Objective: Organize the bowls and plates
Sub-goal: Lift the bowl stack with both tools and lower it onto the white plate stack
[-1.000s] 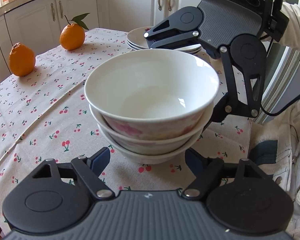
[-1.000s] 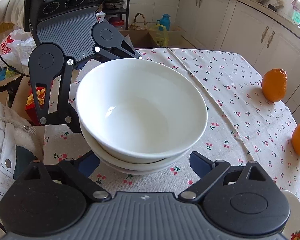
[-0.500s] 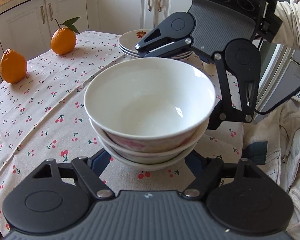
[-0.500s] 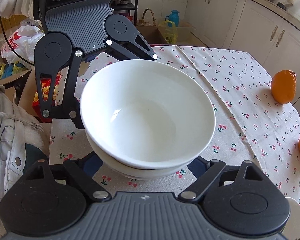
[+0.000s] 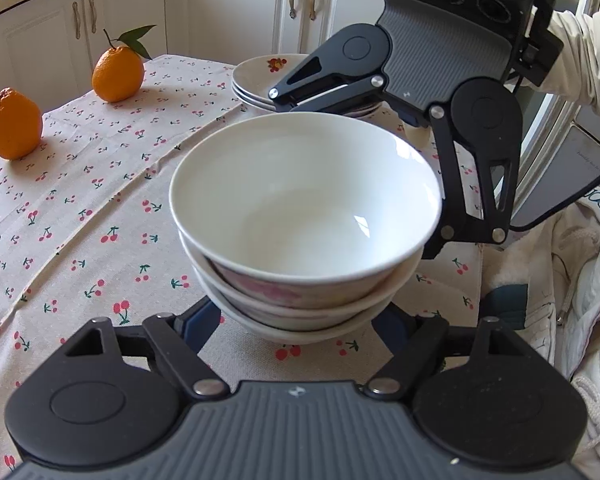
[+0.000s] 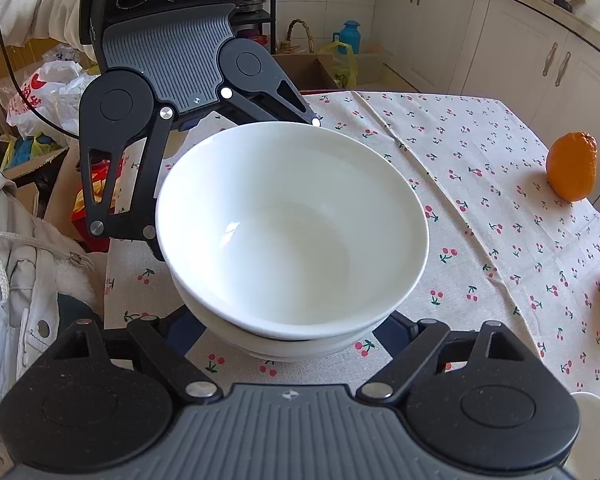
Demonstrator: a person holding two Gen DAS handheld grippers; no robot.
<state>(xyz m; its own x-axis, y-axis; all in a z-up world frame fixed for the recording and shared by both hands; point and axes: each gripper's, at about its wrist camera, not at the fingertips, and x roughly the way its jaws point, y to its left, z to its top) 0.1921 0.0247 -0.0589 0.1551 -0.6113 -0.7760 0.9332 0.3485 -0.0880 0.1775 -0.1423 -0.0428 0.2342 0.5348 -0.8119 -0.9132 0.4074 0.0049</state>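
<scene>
A stack of three white bowls (image 5: 304,216) with pink flower prints fills the middle of both views; it also shows in the right wrist view (image 6: 292,232). My left gripper (image 5: 300,320) is spread wide around the stack's base from one side. My right gripper (image 6: 288,328) is spread wide around it from the opposite side. Each gripper's fingers sit low beside the bottom bowl, mostly hidden by it; I cannot tell whether they touch it. A stack of floral plates (image 5: 260,76) stands behind the right gripper's body (image 5: 440,48).
Two oranges (image 5: 118,72) (image 5: 14,124) lie on the cherry-print tablecloth (image 5: 80,208) at the far side. White kitchen cabinets stand beyond. A white jacket (image 6: 16,264) hangs at the table edge, and bags and boxes clutter the floor (image 6: 40,92).
Both views have shifted: the bowl stack has moved across the table toward the plates, carried between the two grippers. The oranges have slid left in the left wrist view.
</scene>
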